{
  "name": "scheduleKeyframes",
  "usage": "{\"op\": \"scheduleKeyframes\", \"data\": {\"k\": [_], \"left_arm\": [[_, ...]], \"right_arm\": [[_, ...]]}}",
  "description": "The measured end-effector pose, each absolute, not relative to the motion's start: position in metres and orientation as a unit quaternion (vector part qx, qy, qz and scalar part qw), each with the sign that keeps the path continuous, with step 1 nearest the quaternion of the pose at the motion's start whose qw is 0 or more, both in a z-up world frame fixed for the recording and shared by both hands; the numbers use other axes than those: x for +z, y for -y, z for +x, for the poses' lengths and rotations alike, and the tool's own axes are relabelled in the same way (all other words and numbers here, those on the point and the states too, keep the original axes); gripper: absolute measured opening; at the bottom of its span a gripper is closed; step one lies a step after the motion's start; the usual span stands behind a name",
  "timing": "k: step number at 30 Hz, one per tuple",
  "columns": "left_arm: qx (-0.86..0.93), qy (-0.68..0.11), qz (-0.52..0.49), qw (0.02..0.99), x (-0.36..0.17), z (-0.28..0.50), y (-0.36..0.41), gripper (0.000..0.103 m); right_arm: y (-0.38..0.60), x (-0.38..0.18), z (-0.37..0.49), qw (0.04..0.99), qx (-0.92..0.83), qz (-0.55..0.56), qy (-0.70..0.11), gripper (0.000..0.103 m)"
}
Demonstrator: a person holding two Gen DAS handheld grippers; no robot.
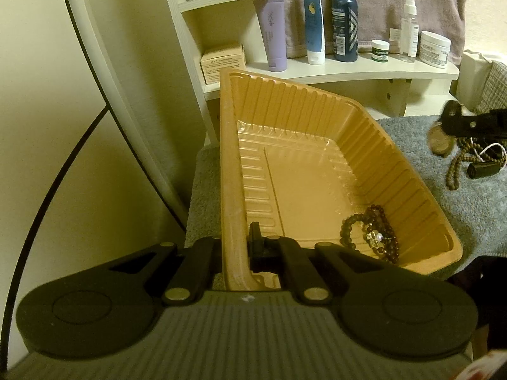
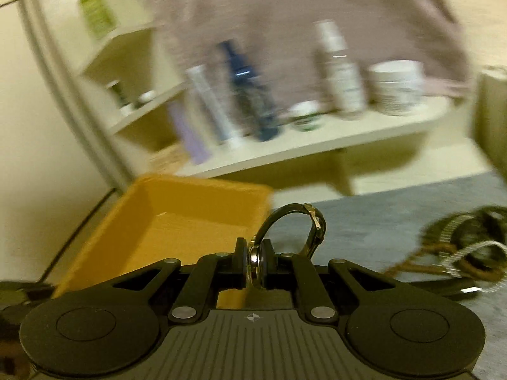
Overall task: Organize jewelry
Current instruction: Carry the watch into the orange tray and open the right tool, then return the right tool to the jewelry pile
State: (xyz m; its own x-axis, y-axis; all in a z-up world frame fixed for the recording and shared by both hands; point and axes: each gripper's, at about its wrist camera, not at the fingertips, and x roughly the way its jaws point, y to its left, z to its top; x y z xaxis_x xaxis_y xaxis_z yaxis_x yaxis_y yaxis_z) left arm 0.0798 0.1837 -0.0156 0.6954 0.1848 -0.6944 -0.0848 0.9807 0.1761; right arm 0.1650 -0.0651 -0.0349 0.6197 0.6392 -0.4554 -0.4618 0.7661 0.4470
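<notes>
An orange plastic tray (image 1: 317,145) sits on a grey mat. My left gripper (image 1: 234,247) is shut on the tray's left rim (image 1: 231,190). Dark beaded bracelets (image 1: 370,234) lie in the tray's near right corner. My right gripper (image 2: 256,262) is shut on a wristwatch (image 2: 298,224) with a black strap, held above the mat just right of the tray (image 2: 177,221). The right gripper also shows in the left wrist view (image 1: 469,123), over a pile of jewelry (image 1: 465,158). That view is blurred by motion.
A pile of bead strings and watch bands (image 2: 465,250) lies on the grey mat (image 2: 364,218) at right. A white shelf (image 1: 348,69) behind holds bottles, tubes and jars. A round mirror frame (image 1: 104,101) stands at left.
</notes>
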Motion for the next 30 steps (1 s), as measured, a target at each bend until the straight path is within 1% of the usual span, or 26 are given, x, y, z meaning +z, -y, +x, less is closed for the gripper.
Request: {"op": "scheduleKeyframes", "data": {"k": [5, 14, 23, 24, 25, 26, 27, 28, 30], "left_arm": [[0.073, -0.384, 0.064, 0.918, -0.016, 0.080, -0.184, 0.003], [0.073, -0.383, 0.061, 0.919, -0.016, 0.080, -0.185, 0.003], [0.073, -0.384, 0.061, 0.919, -0.016, 0.081, -0.185, 0.003], [0.073, -0.384, 0.061, 0.919, -0.016, 0.081, -0.186, 0.003], [0.073, -0.383, 0.061, 0.919, -0.016, 0.080, -0.185, 0.003], [0.073, -0.384, 0.061, 0.919, -0.015, 0.080, -0.185, 0.003], [0.073, -0.384, 0.061, 0.918, -0.015, 0.080, -0.185, 0.003], [0.073, -0.383, 0.061, 0.919, -0.015, 0.080, -0.185, 0.003], [0.073, -0.384, 0.060, 0.919, -0.015, 0.080, -0.185, 0.003]], "right_arm": [[0.032, -0.036, 0.165, 0.864, 0.359, 0.123, -0.331, 0.008], [-0.001, -0.057, 0.165, 0.836, 0.386, 0.086, -0.380, 0.008], [-0.008, -0.061, 0.164, 0.827, 0.397, 0.079, -0.392, 0.009], [-0.007, -0.061, 0.165, 0.826, 0.397, 0.082, -0.393, 0.013], [-0.005, -0.060, 0.166, 0.826, 0.396, 0.087, -0.392, 0.028], [-0.003, -0.058, 0.166, 0.828, 0.395, 0.094, -0.387, 0.039], [0.001, -0.056, 0.166, 0.830, 0.394, 0.099, -0.381, 0.056], [0.005, -0.054, 0.165, 0.833, 0.392, 0.105, -0.375, 0.058], [0.014, -0.050, 0.165, 0.842, 0.381, 0.110, -0.365, 0.058]]}}
